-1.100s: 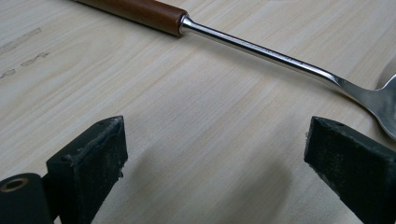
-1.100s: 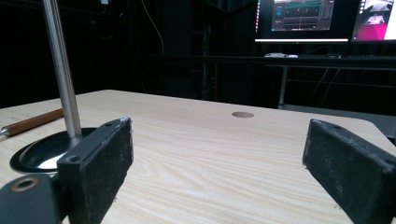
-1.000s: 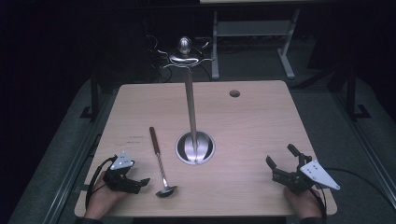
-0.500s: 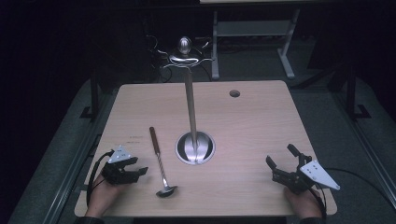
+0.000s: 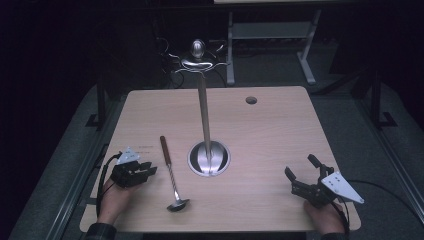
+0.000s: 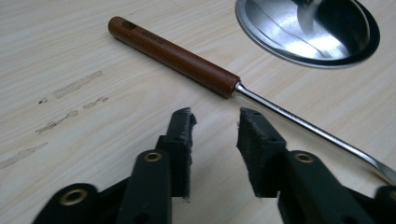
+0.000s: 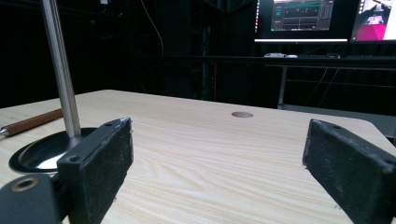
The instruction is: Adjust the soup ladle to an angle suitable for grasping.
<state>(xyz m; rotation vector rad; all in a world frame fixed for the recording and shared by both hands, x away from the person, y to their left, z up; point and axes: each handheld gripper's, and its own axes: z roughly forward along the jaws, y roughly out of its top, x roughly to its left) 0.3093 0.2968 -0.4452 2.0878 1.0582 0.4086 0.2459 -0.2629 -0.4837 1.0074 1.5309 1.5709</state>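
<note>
I see a pale woodgrain tabletop (image 5: 280,145), a ladle (image 6: 196,70) with reddish-brown handle and silver shaft, black left tool (image 6: 215,130) pads.

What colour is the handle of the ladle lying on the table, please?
The ladle's handle is reddish-brown wood; the left gripper view shows it best.

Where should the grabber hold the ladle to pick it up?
Probably on the brown wooden handle, near where it meets the thin metal shaft. The ladle lies flat on the table, handle pointing away from the person. The wood is thicker and straight, so the pads should hold it better. The left gripper, open beside it, could come down from above, jaws straddling the handle.
</note>
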